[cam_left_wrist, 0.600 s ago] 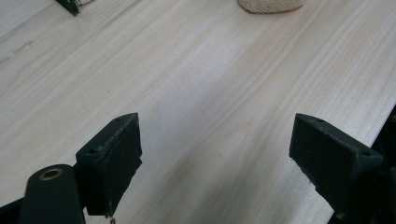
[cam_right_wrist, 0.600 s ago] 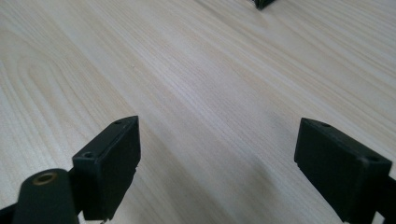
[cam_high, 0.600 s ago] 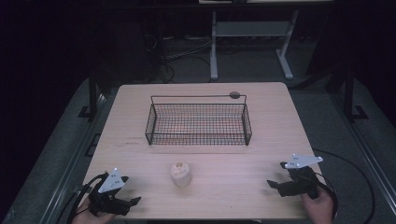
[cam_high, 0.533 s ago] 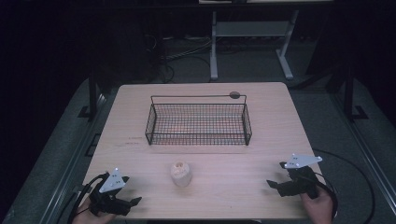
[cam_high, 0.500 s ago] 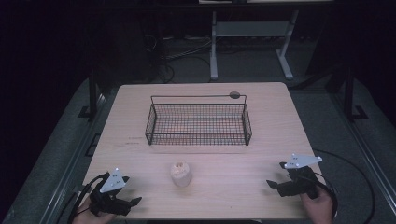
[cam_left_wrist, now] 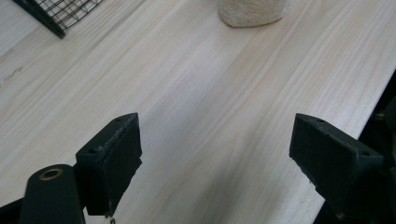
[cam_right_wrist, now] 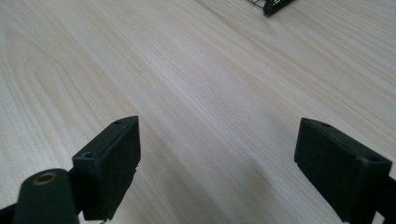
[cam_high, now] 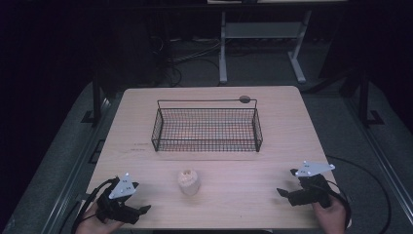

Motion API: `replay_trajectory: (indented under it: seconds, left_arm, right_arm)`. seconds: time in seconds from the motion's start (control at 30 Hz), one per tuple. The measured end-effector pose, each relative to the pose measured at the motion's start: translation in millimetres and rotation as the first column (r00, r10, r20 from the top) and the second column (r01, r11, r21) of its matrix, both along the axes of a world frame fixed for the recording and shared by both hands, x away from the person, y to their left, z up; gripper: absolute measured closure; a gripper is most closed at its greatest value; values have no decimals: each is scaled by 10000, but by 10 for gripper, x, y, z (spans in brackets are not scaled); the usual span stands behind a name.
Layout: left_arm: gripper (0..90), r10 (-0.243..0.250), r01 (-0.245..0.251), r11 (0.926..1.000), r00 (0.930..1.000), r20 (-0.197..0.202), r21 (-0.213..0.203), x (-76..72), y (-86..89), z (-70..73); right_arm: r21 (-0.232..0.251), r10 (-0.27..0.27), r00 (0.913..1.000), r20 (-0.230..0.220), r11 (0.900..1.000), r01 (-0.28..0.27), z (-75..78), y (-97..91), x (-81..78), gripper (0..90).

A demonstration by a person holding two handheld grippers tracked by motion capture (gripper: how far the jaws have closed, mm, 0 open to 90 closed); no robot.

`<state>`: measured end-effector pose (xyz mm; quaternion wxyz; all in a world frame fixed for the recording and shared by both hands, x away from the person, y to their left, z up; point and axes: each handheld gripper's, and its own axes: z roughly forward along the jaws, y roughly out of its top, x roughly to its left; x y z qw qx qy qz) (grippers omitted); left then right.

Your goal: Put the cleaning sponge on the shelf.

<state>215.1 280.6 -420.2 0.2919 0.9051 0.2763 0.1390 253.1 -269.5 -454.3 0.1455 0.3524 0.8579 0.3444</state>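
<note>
Set against the earlier high-view pictures, nothing has visibly moved: both grippers sit in the same spots near the bottom of the frame, and the basket and the small pale object keep their places.

In the high view the left gripper point(cam_high: 139, 210) sits at the lower left of the frame, low over the light wooden table point(cam_high: 146, 105), with a grey three-cornered plate on top and a hand point(cam_high: 92, 225) behind it at the bottom edge. The right gripper point(cam_high: 284, 193) is at the lower right, also carrying a grey plate, with the other hand point(cam_high: 333, 214) around its rear and a dark cable looping off to the right.

Between them, low in the middle of the frame, stands a small pale object point(cam_high: 188, 181) — rounded, cream-coloured, rough and fibrous on its surface where the left gripper view catches its base at the top edge point(cam_left_wrist: 252, 11). What it is exactly cannot be told. It is well apart from both grippers.

Above it, in the centre of the frame, lies a black wire basket point(cam_high: 156, 131) — rectangular, fine mesh walls, a thin rail along its far side ending in a small dark round knob. One corner of it shows at the upper left of the left gripper view point(cam_left_wrist: 56, 18) and at the top of the right gripper view point(cam_right_wrist: 275, 5).

Each gripper view shows two blocky matte black jaws spread wide, with only bare, straight-grained pale wood between them.
</note>
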Motion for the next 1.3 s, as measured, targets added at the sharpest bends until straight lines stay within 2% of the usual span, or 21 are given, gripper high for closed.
replay_trajectory:
  seconds: [0.17, 0.4, 0.47, 0.87, 1.3]
  left_arm:
    - [158, -237, 237, 9996, 9997, -46, 144, 29, -62, 57]
    - [158, -477, 480, 9986, 9988, -126, 209, 76, -159, 116]
    - [158, -690, 694, 9974, 9975, -170, 208, 105, -227, 146]
    - [158, -1105, 1121, 9926, 9933, -348, 460, 198, -421, 242]
    - [158, -1520, 1568, 9851, 9860, -689, 711, 303, -596, 277]
  right_arm:
    - [181, -180, 9998, 20, 9997, 180, 5, -52, -5, 141]
    - [126, -190, 9998, 101, 9997, 189, 12, -58, -4, 141]
    - [137, -192, 9998, 77, 9997, 191, 10, -58, -2, 141]
    - [71, 20, 10000, 18, 10000, -20, -1, -19, 3, 141]
    - [71, 41, 10000, 5, 10000, -41, -8, -17, 10, 141]
